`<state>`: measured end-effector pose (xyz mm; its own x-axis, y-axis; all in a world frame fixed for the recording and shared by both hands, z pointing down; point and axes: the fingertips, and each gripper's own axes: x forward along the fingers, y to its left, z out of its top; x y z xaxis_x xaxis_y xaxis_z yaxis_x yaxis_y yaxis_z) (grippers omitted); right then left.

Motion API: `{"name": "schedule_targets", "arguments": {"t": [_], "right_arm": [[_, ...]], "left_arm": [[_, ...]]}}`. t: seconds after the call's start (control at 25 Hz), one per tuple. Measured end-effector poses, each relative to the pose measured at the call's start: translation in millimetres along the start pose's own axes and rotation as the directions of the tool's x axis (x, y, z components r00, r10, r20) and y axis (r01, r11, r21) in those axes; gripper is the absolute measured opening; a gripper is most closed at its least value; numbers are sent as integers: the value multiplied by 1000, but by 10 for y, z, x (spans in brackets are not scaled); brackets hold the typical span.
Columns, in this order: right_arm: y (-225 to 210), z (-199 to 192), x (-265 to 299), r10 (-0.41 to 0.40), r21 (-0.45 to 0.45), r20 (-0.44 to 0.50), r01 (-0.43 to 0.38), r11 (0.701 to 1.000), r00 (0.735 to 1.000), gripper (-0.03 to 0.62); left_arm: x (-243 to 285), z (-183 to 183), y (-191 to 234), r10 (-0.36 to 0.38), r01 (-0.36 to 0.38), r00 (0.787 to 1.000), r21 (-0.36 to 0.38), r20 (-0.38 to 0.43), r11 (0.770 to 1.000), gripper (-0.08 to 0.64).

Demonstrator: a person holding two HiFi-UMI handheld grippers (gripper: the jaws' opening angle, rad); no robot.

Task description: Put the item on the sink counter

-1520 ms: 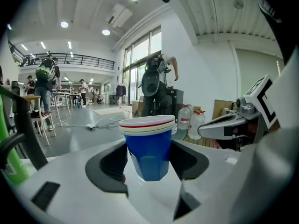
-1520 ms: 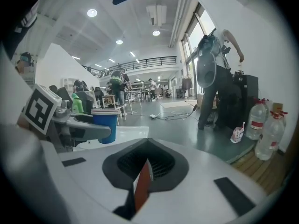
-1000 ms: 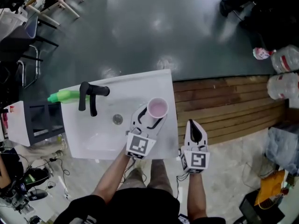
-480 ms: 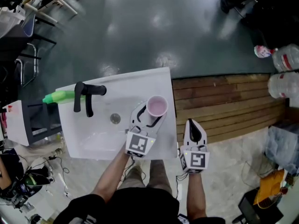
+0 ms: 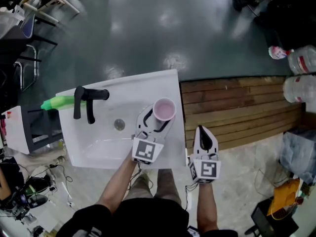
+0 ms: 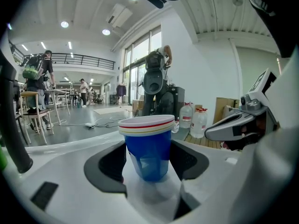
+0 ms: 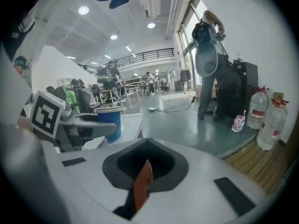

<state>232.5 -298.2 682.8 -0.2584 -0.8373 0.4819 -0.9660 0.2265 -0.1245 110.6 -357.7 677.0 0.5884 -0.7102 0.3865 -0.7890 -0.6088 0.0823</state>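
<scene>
A blue cup (image 5: 164,109) with a pale pink inside and striped rim stands upright between the jaws of my left gripper (image 5: 158,118), over the right part of the white sink counter (image 5: 173,85). In the left gripper view the cup (image 6: 149,143) fills the gap, and the black pads (image 6: 110,164) close against its sides, so my left gripper (image 6: 148,161) is shut on it. My right gripper (image 5: 205,135) hangs just off the sink's right edge, jaws together and empty. The right gripper view (image 7: 145,164) shows the cup (image 7: 108,122) off to its left.
A black faucet (image 5: 86,102) rises at the basin's left with a green bottle (image 5: 57,102) behind it, and the drain (image 5: 119,124) lies mid-basin. A wooden platform (image 5: 237,107) runs to the right, with large water bottles (image 5: 301,75) at its far end. A dark rack (image 5: 39,127) stands left of the sink.
The sink has drifted slightly left and up in the head view. The left gripper keeps its hold on the cup, and the right gripper has barely moved.
</scene>
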Motion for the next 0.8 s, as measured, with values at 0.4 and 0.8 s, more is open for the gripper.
{"name": "schedule_targets", "arguments": {"t": [0.4, 0.8], "right_arm": [[1, -58, 0, 5, 2, -6, -5, 1000, 1000, -2], [-33, -50, -66, 1, 6, -6, -1, 1000, 1000, -2]], "left_arm": [[-4, -36, -7, 11, -11, 1000, -5, -5, 1000, 296], [-15, -25, -76, 7, -7, 1000, -10, 0, 1000, 333]]}}
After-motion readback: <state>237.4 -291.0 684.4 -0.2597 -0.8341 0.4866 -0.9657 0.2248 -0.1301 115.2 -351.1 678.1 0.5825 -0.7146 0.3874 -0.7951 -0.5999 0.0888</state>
